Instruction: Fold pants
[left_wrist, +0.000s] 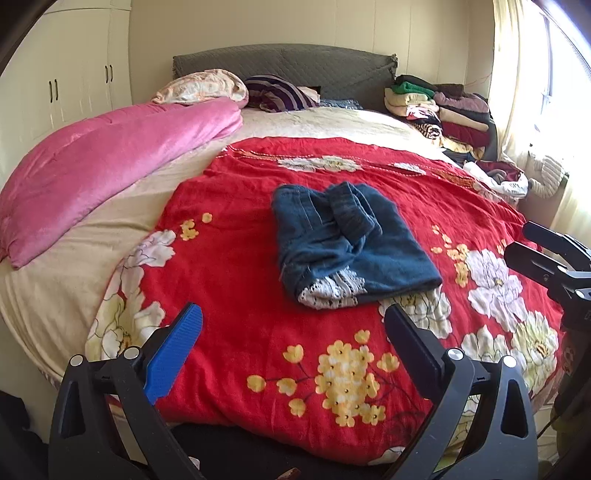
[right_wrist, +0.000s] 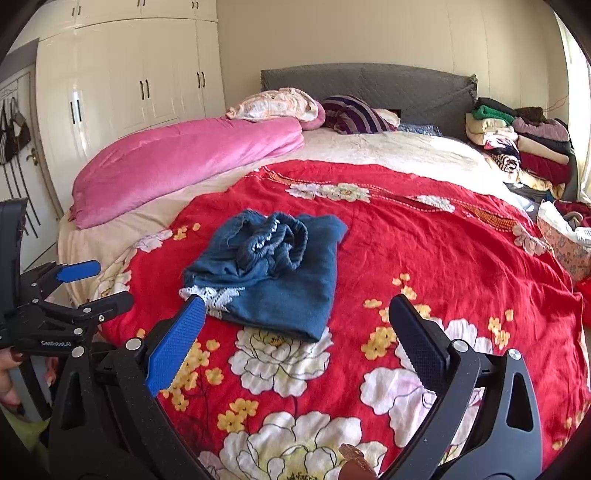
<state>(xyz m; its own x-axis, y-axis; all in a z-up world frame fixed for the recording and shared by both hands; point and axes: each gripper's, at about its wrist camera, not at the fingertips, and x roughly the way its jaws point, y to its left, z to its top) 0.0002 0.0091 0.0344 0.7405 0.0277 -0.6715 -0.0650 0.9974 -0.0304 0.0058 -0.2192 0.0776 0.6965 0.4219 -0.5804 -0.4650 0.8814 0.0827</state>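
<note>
The folded pants (left_wrist: 351, 243) lie mid-blanket (left_wrist: 258, 295), red room all round. Both grippers, left (left_wrist: 293, 321) and right (right_wrist: 297, 314), gape empty, near edge.

Red floral blanket (left_wrist: 258, 258) over the bed; pink duvet (left_wrist: 110, 166) left; clothes pile (left_wrist: 450, 110) beside the headboard (left_wrist: 288, 66).

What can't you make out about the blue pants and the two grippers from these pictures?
- Blue pants: underside and inner layers hidden by their own folds, both views.
- White lace trim: partly covered by the right gripper's blue finger, right wrist view.
- Left gripper: base cut off by the bottom edge, left wrist view.
</note>
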